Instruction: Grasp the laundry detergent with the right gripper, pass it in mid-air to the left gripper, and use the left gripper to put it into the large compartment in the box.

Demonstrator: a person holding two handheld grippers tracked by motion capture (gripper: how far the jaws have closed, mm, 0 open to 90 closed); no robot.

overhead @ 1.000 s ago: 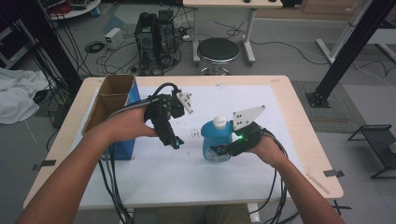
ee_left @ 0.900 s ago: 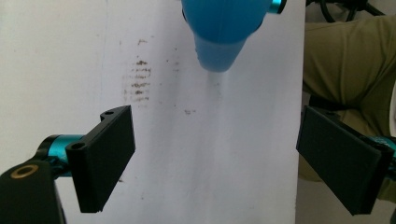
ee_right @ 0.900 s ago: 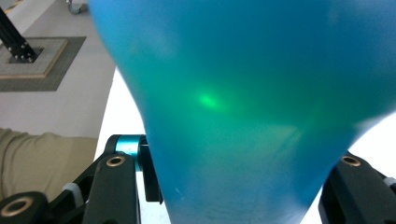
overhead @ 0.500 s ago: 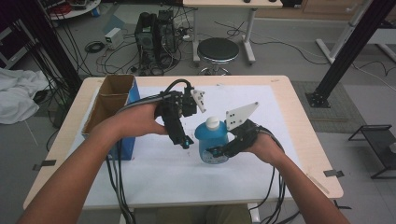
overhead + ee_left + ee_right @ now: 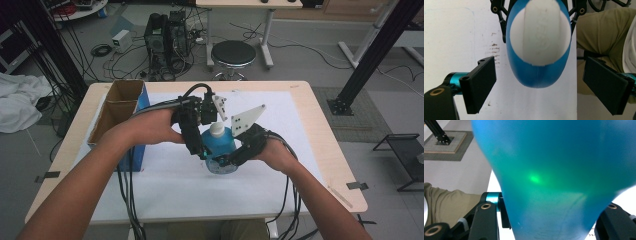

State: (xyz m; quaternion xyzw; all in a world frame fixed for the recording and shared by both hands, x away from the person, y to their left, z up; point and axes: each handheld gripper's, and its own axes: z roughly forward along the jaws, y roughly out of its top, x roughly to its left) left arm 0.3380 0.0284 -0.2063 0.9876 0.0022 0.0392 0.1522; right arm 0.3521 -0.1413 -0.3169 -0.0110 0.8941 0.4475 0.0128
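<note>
Now both grippers meet at the blue bottle (image 5: 220,150).

Right gripper (image 5: 227,160) clamps its lower body; left gripper (image 5: 537,82) stands wide above the white cap (image 5: 541,32), jaws on either side, not touching.

Both forearms come in from the bottom of the high view and converge at mid-table. Left gripper (image 5: 200,145) points down from above, jaws standing wide apart and pressing on nothing. Right gripper (image 5: 223,161) lies low, aimed leftward, jaws clamped tight, grey plate tilted up.
</note>
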